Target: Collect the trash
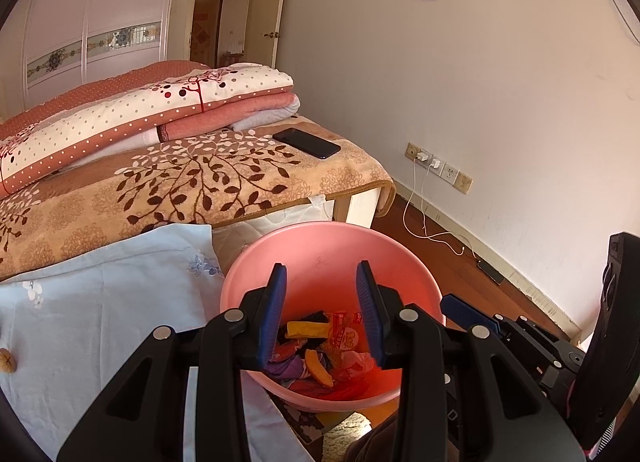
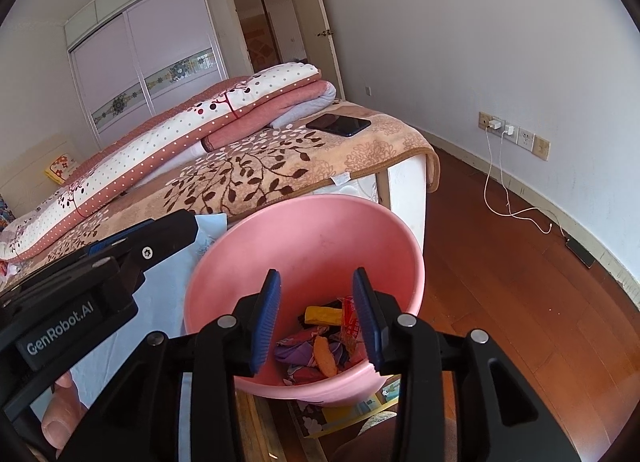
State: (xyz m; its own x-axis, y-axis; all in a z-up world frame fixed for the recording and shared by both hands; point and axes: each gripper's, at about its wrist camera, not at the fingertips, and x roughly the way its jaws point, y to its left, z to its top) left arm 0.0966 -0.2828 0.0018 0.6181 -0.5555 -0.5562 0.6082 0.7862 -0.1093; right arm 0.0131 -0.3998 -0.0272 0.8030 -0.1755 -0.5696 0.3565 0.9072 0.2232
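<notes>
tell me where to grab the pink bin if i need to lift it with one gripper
Take the pink bin by its thin rim at the near edge, from above, one finger inside the wall and one outside. The body is too wide for the jaws, and the open top leaves the rim clear.

Both wrist views are bright and evenly lit by soft daylight; its source lies outside the frames. The white wall [image 1: 480, 82] ahead of the grippers is washed pale, without hard glare. Shadows are faint and diffuse, deepest inside the pink basin [image 1: 320, 250] beneath the fingers. Focus is sharp throughout. Fisheye distortion bows the wardrobe [image 2: 140, 74] and the skirting, and a black vignette rings every corner.
</notes>
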